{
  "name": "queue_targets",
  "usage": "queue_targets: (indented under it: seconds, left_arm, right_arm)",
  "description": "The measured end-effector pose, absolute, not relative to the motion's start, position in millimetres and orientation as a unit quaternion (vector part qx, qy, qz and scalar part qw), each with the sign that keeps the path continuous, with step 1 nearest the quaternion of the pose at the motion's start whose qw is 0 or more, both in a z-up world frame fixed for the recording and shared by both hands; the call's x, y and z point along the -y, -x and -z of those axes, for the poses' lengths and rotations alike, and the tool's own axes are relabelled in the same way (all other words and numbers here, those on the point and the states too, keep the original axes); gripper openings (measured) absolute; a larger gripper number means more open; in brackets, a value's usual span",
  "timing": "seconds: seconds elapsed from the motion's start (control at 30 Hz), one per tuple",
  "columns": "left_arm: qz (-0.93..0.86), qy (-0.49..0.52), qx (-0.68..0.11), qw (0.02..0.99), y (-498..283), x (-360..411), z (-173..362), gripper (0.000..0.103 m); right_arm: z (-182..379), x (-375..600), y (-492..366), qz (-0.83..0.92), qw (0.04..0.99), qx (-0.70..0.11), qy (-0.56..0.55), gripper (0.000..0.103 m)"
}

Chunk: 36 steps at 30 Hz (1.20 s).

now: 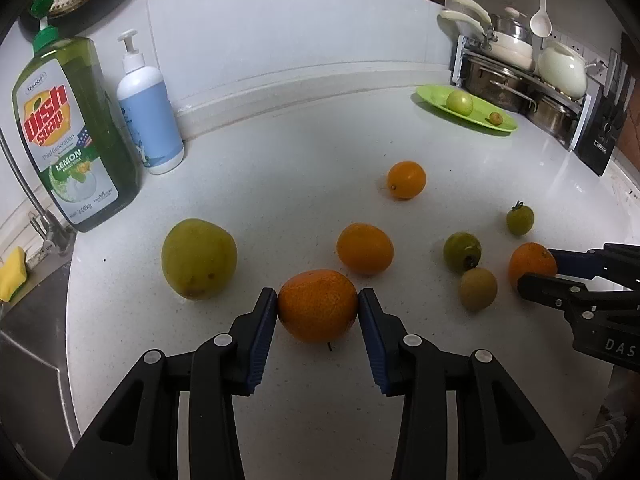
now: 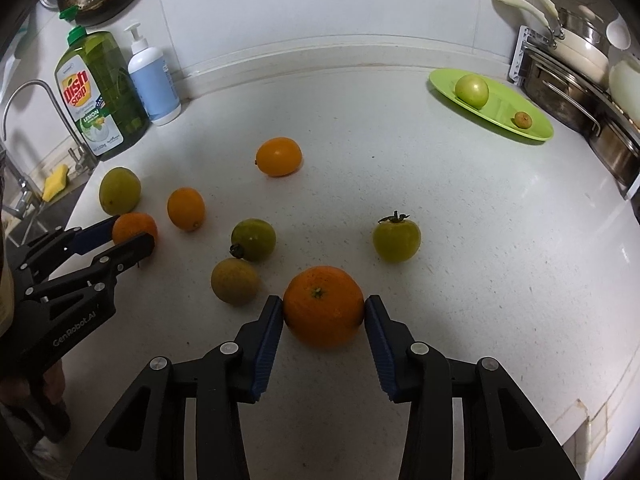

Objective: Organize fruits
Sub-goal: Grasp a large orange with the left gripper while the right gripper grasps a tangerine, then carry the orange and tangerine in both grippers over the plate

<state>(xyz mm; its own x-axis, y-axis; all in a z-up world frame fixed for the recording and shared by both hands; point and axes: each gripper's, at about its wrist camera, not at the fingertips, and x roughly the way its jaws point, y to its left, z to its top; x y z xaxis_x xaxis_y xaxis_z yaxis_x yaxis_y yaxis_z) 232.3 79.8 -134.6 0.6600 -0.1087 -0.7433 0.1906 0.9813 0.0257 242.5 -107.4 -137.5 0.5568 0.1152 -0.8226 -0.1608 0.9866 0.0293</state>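
My left gripper point(image 1: 318, 300) is shut on a rough orange point(image 1: 317, 306) that rests on the white counter; it also shows in the right wrist view point(image 2: 134, 232). My right gripper point(image 2: 324, 306) is shut on another orange point(image 2: 323, 306), also seen in the left wrist view point(image 1: 532, 266). Loose on the counter lie a large yellow-green fruit point(image 1: 198, 258), two smooth orange fruits point(image 1: 365, 248) point(image 1: 406, 180), a green tomato with a stem point(image 2: 397, 239), a green fruit point(image 2: 253, 239) and a brownish one point(image 2: 234, 281). A green plate point(image 2: 536, 128) at the back right holds a green apple point(image 2: 472, 91) and a small orange fruit point(image 2: 522, 120).
A dish soap bottle point(image 1: 72, 132) and a white pump bottle point(image 1: 150, 116) stand at the back left. A sink with a tap point(image 1: 36, 208) and a yellow sponge point(image 1: 12, 274) lies to the left. A rack of pots point(image 1: 520, 76) stands behind the plate.
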Motion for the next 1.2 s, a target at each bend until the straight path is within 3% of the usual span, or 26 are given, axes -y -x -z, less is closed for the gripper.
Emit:
queue_targets:
  seconds: [1.2]
  left_arm:
    - [0.112, -0.043, -0.318, 0.940, -213.9, -15.8, 53.3, 0.041]
  right_arm:
    - [64.9, 152.6, -220.3, -0.086, 0.934, -0.348, 0.013, 0.043]
